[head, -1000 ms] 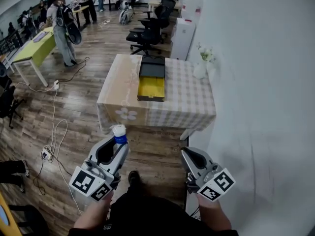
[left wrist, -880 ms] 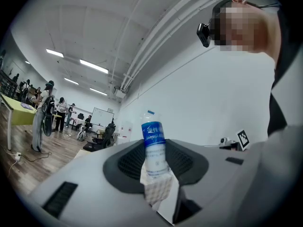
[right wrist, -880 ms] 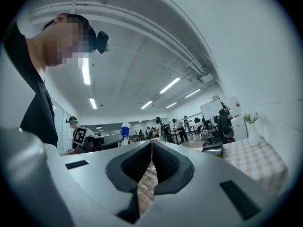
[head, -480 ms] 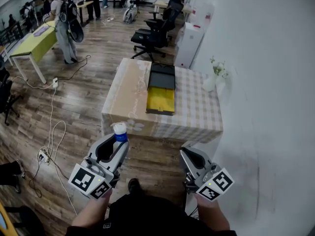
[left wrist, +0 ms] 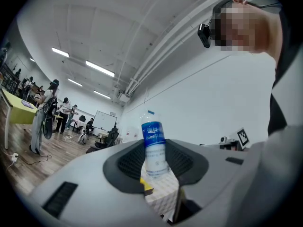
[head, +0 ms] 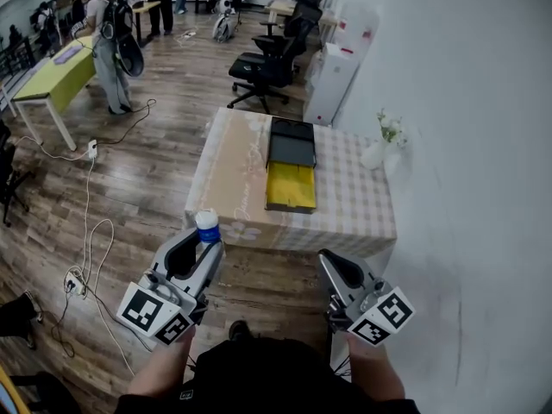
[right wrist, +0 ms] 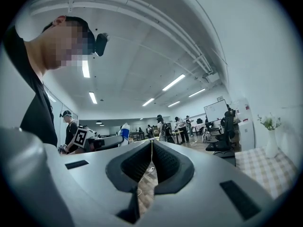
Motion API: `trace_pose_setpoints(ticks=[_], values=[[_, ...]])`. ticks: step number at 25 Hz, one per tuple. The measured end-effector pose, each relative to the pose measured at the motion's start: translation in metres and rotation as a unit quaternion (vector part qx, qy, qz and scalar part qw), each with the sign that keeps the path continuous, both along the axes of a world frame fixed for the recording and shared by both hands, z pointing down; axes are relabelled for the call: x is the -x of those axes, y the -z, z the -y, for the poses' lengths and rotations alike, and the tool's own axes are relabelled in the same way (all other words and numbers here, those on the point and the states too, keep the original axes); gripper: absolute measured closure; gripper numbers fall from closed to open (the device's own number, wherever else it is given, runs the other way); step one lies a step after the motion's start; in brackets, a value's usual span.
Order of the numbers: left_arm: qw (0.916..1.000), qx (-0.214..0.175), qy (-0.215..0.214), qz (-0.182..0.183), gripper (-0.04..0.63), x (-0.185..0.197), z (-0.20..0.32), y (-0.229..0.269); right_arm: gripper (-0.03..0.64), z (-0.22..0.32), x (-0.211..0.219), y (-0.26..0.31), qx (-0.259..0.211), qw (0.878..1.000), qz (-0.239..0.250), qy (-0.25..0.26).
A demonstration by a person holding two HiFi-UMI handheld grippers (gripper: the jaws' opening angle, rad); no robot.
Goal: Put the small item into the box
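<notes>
Well short of the cloth-covered table (head: 231,172), the person holds both tools out over the wooden floor (head: 147,188). The left gripper (head: 205,246) has its jaws clamped on a small blue-labelled bottle (head: 207,227) that sticks up from between them, while the right gripper (head: 335,264) has its jaws pressed together on nothing. The box (head: 291,188), black with a yellow open tray, lies on the table, well apart from the bottle.

A bench (head: 237,175) draped in checked cloth is seen at mid-frame, with a vase of flowers (head: 376,152) set at its right edge. Above it, a black office chair (head: 263,69) and a white cabinet (head: 330,83) are placed. Cables (head: 90,231) are strewn over the wooden floor (head: 164,136) at left.
</notes>
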State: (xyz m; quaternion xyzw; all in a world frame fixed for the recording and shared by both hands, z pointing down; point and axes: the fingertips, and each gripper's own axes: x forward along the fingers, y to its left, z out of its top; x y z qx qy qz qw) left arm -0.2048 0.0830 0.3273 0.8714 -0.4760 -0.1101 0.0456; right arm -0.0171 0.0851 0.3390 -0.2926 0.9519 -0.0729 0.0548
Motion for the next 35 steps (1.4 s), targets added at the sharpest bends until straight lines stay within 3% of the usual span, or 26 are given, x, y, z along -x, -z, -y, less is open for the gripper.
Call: trace_pose_setpoints(ticks=[14,35], values=[[1.0000,0.004,-0.001,0.006,0.455,0.008,0.049,-0.006,0.580,0.045,0.002,-0.011,0.011,1.000,0.000,-0.005],[0.9987,0.027,0.013,0.041,0.456,-0.077,0.201,-0.006,0.580,0.215,-0.080,-0.026,0.032,0.999,0.038,0.014]])
